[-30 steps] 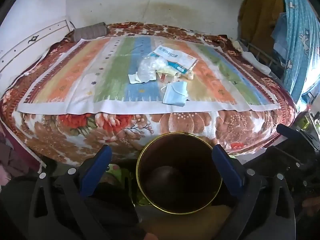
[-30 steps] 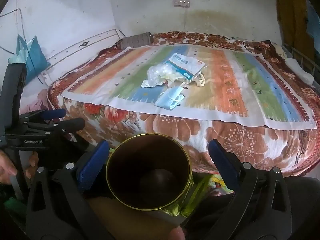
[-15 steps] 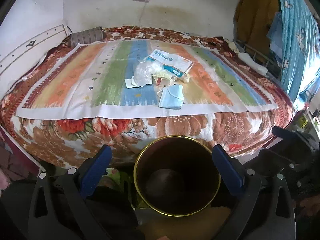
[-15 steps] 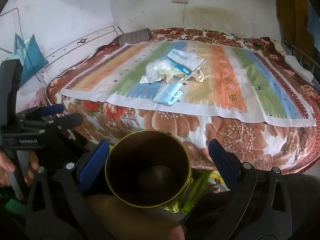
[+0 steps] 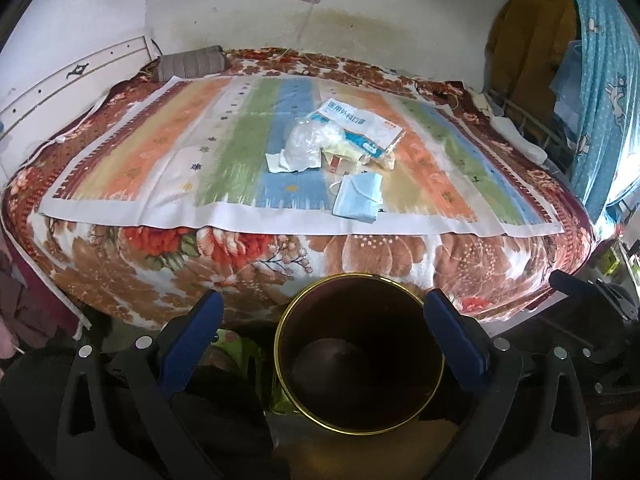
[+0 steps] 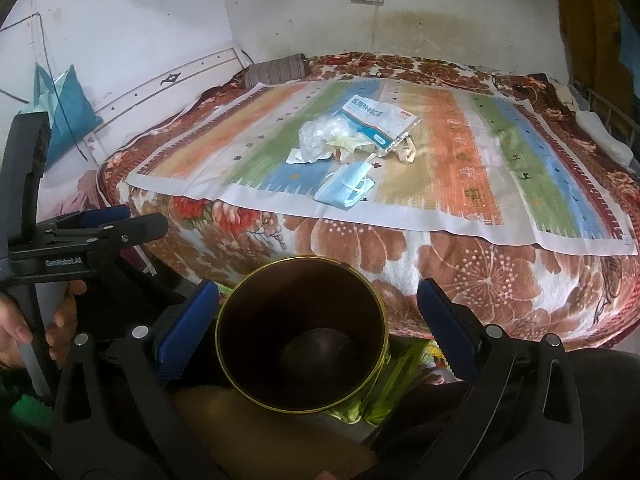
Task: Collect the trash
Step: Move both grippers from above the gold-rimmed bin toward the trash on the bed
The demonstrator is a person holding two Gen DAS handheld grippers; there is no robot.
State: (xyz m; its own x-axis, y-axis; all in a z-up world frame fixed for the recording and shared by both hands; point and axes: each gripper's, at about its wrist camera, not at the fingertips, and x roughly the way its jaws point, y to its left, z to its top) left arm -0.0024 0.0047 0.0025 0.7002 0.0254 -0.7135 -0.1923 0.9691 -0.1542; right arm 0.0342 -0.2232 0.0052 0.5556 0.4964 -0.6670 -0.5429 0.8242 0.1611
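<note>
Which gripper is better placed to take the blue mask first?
Marginally right: the blue mask lies almost straight ahead of it. Left sees it slightly right. Both are open, short of the bed.

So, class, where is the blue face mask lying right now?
In both wrist views the blue face mask lies on the striped cloth, near its front edge, just in front of the pile of wrappers.

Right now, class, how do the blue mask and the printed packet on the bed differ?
The mask is plain blue, folded, nearest the bed edge; the packet is white and blue, printed, farther back. The mask lies apart; the packet leans on the trash pile. Both lie on the striped cloth.
</note>
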